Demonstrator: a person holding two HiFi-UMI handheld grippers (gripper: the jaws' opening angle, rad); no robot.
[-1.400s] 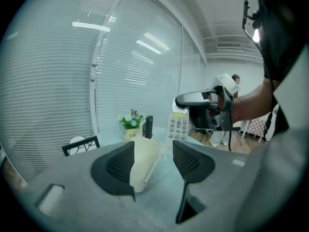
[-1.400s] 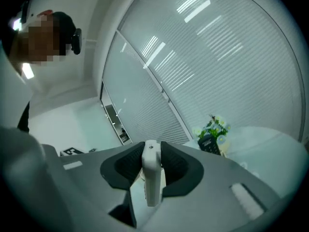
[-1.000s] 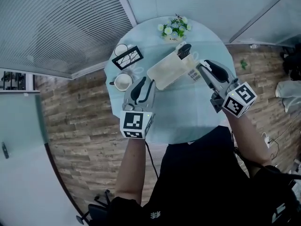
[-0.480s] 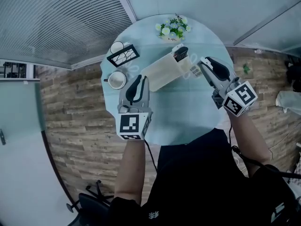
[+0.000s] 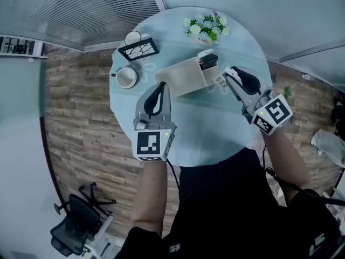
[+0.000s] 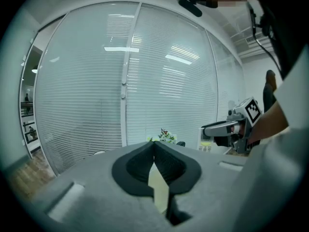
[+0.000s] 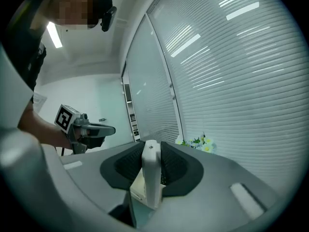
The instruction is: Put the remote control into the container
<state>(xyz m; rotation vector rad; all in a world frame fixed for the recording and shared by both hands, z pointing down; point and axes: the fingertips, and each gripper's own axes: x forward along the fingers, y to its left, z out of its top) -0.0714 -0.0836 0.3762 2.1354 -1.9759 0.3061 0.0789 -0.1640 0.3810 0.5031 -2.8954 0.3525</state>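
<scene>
A slim white remote [image 7: 150, 178] stands edge-on between the pads of my right gripper [image 7: 150, 146], which is shut on it. In the head view that gripper [image 5: 229, 79] holds the remote [image 5: 220, 82] just right of the cream rectangular container [image 5: 180, 79] on the round table. A dark remote [image 5: 208, 61] lies in the container's far end. My left gripper [image 5: 160, 88] hovers at the container's near left side. Its jaws have just been closing and now meet, with nothing between them [image 6: 154, 146]. The left gripper view shows the right gripper [image 6: 227, 129] off to the right.
Along the table's far side stand a flower pot [image 5: 206, 27], a framed picture [image 5: 137, 50], a white mug [image 5: 126, 77] and a small cup [image 5: 132, 37]. The table's edge [image 5: 178, 158] runs close to my body. An office chair [image 5: 78, 228] stands on the wooden floor.
The left gripper's jaws went from open to shut with nothing in them. The right gripper came lower and a little closer to the container, still holding the white remote.
</scene>
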